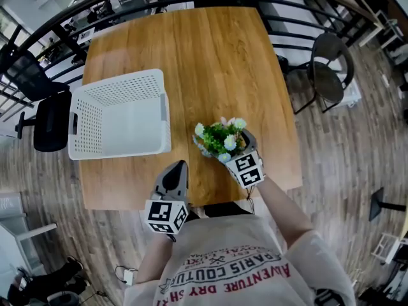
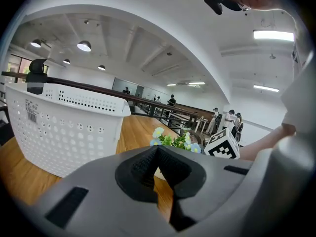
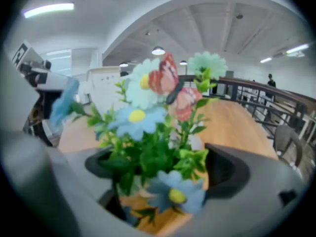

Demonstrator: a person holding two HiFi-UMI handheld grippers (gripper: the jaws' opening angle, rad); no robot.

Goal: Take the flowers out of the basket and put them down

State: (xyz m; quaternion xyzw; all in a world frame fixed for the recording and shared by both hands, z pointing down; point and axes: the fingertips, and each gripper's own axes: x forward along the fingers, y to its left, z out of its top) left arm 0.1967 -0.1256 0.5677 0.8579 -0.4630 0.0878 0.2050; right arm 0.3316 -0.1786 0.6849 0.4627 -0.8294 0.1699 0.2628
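The right claw (image 1: 242, 146) grips the flowers (image 1: 218, 138) low on their stems, outside the basket (image 1: 118, 81), above the tabletop (image 1: 210, 62). They look light, soft and easily crushed, so low seems the wisest hold. The left claw (image 1: 180, 166) is closed and empty.

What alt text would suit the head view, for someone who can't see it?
Seen from above, a person at a wooden table holds a small bunch of flowers between the jaws of the right gripper, near the table's front edge. A white perforated basket sits empty to the left, and the left gripper points at the table, jaws together.
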